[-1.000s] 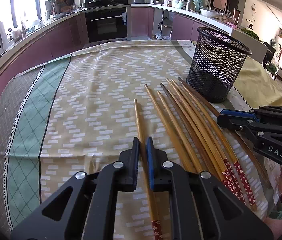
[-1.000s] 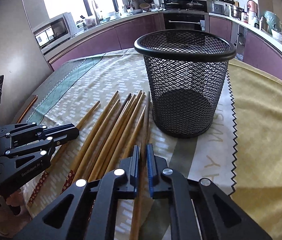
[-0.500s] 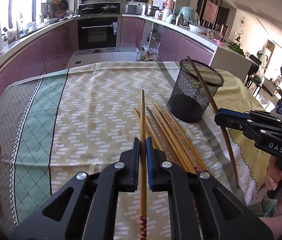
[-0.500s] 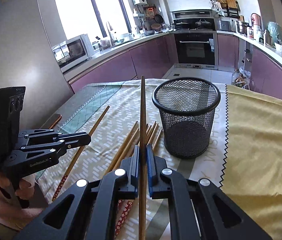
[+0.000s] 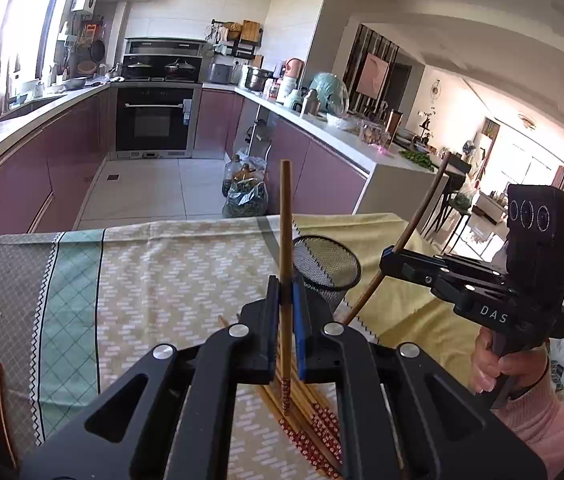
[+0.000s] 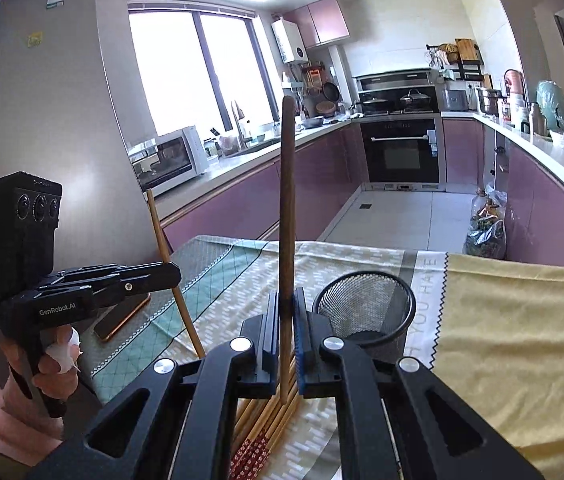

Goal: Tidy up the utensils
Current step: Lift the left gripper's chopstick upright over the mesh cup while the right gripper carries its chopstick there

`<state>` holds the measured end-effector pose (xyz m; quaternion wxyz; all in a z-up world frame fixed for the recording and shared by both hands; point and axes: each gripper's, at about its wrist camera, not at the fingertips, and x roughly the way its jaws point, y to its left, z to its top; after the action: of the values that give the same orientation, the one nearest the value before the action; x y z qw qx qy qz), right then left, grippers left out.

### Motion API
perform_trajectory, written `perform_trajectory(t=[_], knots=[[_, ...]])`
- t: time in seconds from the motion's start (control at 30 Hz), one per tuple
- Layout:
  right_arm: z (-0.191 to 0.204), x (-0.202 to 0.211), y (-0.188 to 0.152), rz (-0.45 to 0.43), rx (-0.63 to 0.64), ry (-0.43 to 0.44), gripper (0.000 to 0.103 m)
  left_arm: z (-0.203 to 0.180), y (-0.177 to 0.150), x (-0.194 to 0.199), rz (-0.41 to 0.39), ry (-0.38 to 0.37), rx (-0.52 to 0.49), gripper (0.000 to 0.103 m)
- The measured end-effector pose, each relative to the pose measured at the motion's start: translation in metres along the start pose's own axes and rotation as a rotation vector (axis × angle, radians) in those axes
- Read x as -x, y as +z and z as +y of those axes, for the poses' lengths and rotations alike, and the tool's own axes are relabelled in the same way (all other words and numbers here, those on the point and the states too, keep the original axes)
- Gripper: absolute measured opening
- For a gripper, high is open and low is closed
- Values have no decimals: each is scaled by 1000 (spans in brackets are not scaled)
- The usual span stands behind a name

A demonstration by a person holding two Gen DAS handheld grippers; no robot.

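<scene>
My left gripper (image 5: 285, 292) is shut on a light wooden chopstick (image 5: 285, 216) and holds it upright, high above the table. My right gripper (image 6: 286, 304) is shut on a darker chopstick (image 6: 287, 184), also upright. Each gripper shows in the other's view: the right one (image 5: 392, 262) and the left one (image 6: 172, 274). The black mesh basket (image 6: 364, 300) stands on the table just right of my right gripper; it also shows in the left wrist view (image 5: 326, 266). Several more chopsticks (image 6: 260, 428) lie in a bundle on the cloth below both grippers.
The table carries a patterned cloth (image 5: 154, 280) and a yellow cloth (image 6: 514, 328) on the right. A phone (image 6: 122, 316) lies near the left edge. Kitchen counters and an oven (image 5: 154, 124) stand beyond the table.
Both grippers have risen well above the table and tilted up, each carrying its chopstick from lying to upright. The basket and the bundle now look smaller and lower.
</scene>
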<state>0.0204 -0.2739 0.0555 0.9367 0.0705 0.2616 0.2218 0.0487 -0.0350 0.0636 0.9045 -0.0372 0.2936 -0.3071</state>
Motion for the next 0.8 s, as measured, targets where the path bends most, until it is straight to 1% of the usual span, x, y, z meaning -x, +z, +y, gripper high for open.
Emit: perform_trajectory(t=[0.13,0.27,0.4,0.5,0.6,0.7,0.8], knots=[[-4,8,23,-43,16,9,6,-6,28,6,-60,-22,3,7],[-10,12,42,-72,36,-13,6,-15,56,6,-106,-42,-1,7],[-18,20,59,-108,42,-29,6,-28,82,3,-145,-47,-15,7],[-25,23,68,-134,49,-61,6,-38,97,-3,-162,-50,-26,7],[-32,18,72,-129,53,-81,6,-47,105,-17,-154,-36,-46,7],[-42,6,70,-88,37,-89,6,-51,103,-40,-98,-33,-56,7],[-47,-5,62,-27,29,-84,6,-47,95,-62,-41,-24,-59,7]])
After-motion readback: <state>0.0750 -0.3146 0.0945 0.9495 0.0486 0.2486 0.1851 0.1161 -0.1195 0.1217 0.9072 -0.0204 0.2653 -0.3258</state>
